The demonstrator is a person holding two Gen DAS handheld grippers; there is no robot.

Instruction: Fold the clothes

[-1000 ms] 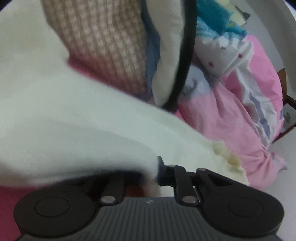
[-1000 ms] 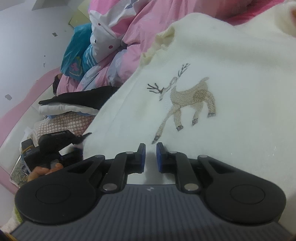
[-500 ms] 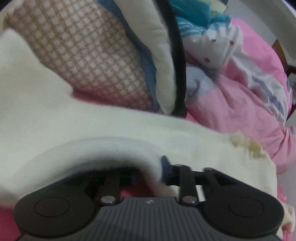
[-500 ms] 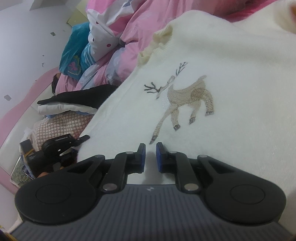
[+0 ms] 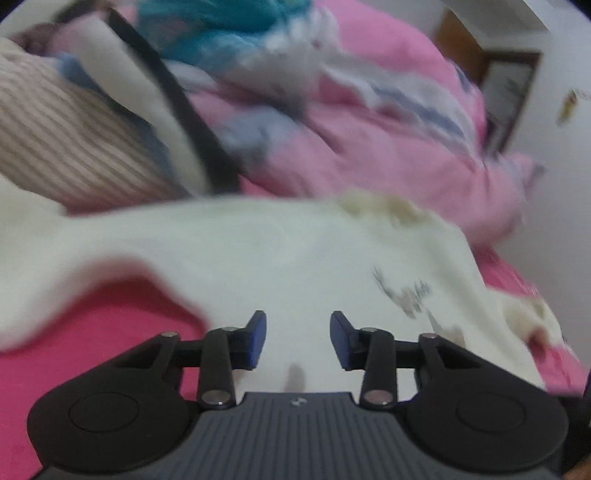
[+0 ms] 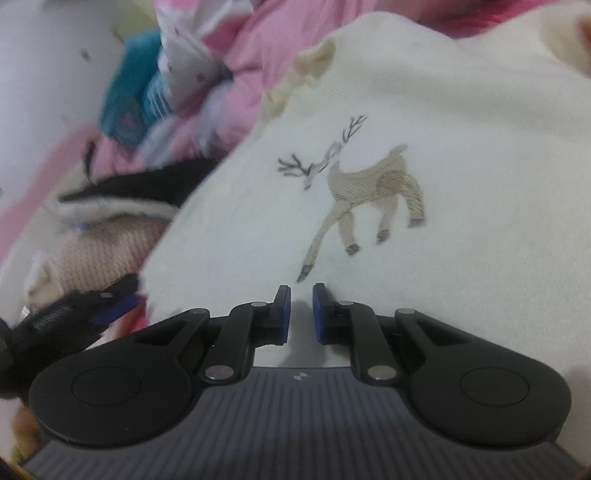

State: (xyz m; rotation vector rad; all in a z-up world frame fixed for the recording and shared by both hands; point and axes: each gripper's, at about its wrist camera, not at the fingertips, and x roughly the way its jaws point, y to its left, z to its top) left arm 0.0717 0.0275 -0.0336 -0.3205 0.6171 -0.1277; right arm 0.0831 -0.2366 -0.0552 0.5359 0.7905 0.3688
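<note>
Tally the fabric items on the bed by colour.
Cream: 1, deer sweater
Pink: 1, quilt
Teal: 1, cloth
Tan checked: 1, folded garment
White with black trim: 1, folded garment
Total: 5

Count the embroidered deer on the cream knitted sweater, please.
1. A single tan embroidered deer with dark antlers sits on the cream knitted sweater, just beyond the right gripper. Folded or hidden parts could hold more.
</note>
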